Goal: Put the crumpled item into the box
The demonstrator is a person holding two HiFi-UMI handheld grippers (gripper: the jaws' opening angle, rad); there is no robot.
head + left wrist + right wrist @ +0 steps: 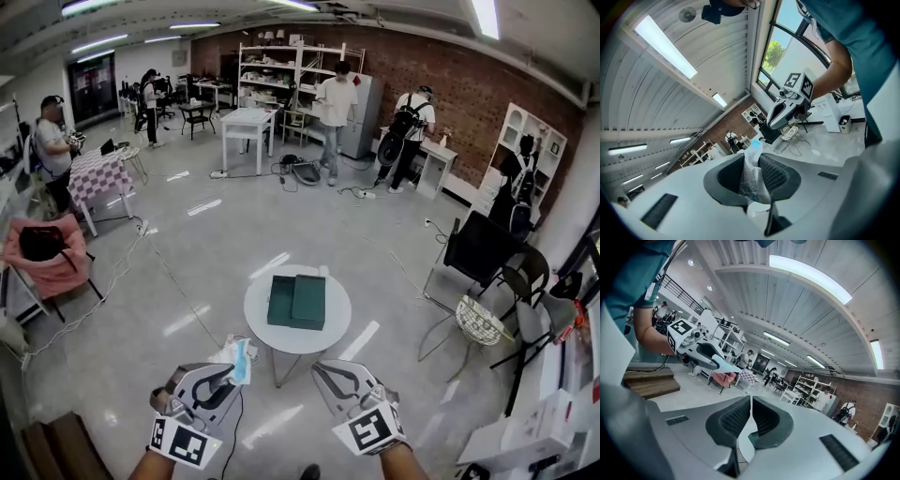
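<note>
A crumpled white and light-blue item [241, 360] sticks up from my left gripper [232, 367], which is shut on it low in the head view. In the left gripper view the item [751, 174] is pinched between the two dark pads. My right gripper [322, 371] hangs beside it, shut and empty, with only a thin slit between its pads [765, 420]. The dark green box [296, 301] lies on a small round white table [258, 323], just ahead of both grippers. The right gripper view shows the left gripper [723, 364] holding the item out at the left.
A wire-basket stool [480, 321] and dark chairs [525, 281] stand to the right of the table. A pink-covered chair [47, 253] is at the left, with cables on the floor. Wooden steps [56, 448] sit at the lower left. Several people stand far back.
</note>
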